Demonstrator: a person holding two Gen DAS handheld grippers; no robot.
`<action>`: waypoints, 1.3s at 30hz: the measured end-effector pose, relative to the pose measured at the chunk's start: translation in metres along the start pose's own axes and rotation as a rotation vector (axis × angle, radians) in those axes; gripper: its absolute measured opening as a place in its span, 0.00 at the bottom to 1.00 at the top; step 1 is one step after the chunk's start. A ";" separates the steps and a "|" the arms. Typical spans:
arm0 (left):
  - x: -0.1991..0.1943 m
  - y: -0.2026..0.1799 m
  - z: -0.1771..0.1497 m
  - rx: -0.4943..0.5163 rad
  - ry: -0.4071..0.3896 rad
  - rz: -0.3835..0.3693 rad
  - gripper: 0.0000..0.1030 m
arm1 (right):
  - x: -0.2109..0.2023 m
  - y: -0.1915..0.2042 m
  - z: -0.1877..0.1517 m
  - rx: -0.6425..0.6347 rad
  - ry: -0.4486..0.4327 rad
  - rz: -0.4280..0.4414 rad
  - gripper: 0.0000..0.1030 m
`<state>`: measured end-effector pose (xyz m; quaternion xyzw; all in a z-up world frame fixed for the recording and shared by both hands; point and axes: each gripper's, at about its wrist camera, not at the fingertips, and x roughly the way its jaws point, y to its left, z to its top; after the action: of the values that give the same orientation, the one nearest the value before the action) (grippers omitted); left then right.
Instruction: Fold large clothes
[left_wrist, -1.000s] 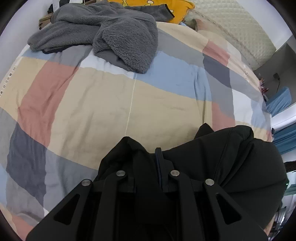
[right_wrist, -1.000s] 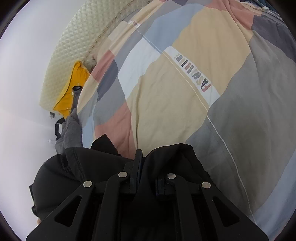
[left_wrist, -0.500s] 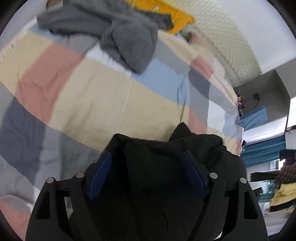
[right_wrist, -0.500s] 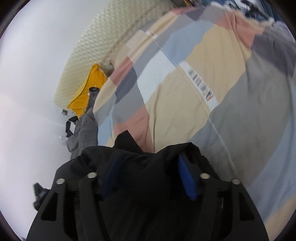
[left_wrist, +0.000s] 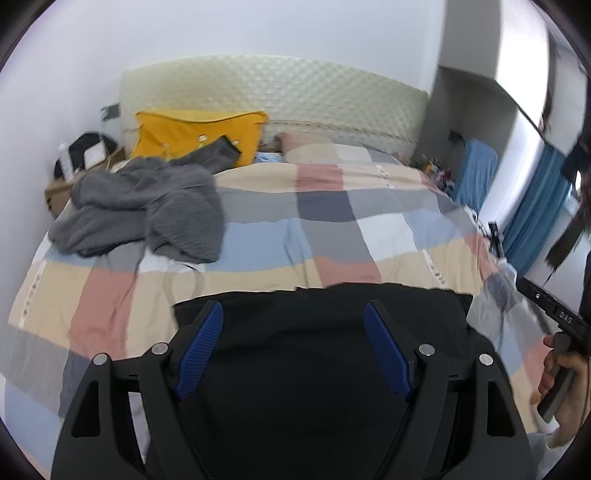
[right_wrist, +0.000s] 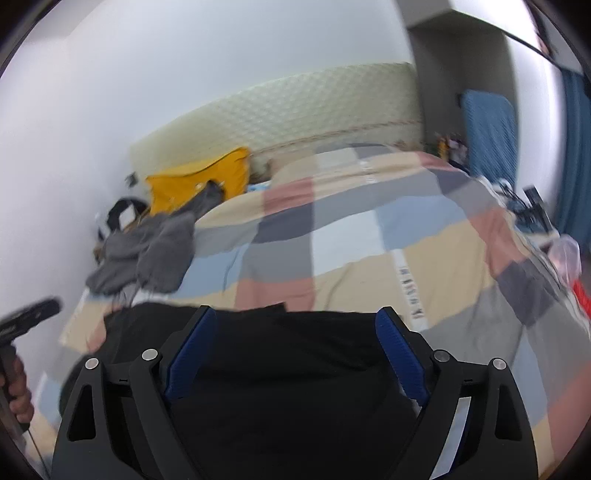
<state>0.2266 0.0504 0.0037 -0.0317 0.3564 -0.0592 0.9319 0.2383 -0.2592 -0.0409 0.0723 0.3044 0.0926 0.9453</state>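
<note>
A black garment (left_wrist: 314, 354) lies flat on the checked bedspread (left_wrist: 325, 229) at the near edge of the bed. It also shows in the right wrist view (right_wrist: 295, 354). My left gripper (left_wrist: 293, 317) is open, its blue pads apart above the garment and holding nothing. My right gripper (right_wrist: 295, 321) is open too, raised over the same garment. The right gripper's handle and the hand on it show at the right edge of the left wrist view (left_wrist: 554, 317). A grey fleece garment (left_wrist: 147, 206) lies crumpled at the far left of the bed.
A yellow pillow (left_wrist: 199, 133) leans on the padded headboard (left_wrist: 273, 92). A cardboard box and dark bag (left_wrist: 85, 155) sit by the left wall. A blue chair (left_wrist: 476, 173) and blue curtain (left_wrist: 535, 210) stand to the right of the bed.
Both grippers were shut on the black garment a second ago. They opened, let it go and lifted back, tilting up so the headboard and wall are in view.
</note>
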 end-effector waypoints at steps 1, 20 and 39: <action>0.007 -0.005 -0.003 0.007 -0.001 0.002 0.76 | 0.006 0.007 -0.006 -0.030 -0.001 -0.009 0.86; 0.136 -0.034 -0.031 0.062 0.106 0.147 0.76 | 0.129 0.001 -0.051 -0.044 0.151 -0.030 0.98; 0.152 0.006 -0.037 0.018 0.074 0.203 0.77 | 0.139 -0.012 -0.054 -0.048 0.160 -0.018 0.99</action>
<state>0.3147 0.0352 -0.1246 0.0150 0.3914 0.0311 0.9196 0.3188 -0.2360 -0.1649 0.0394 0.3773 0.0968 0.9202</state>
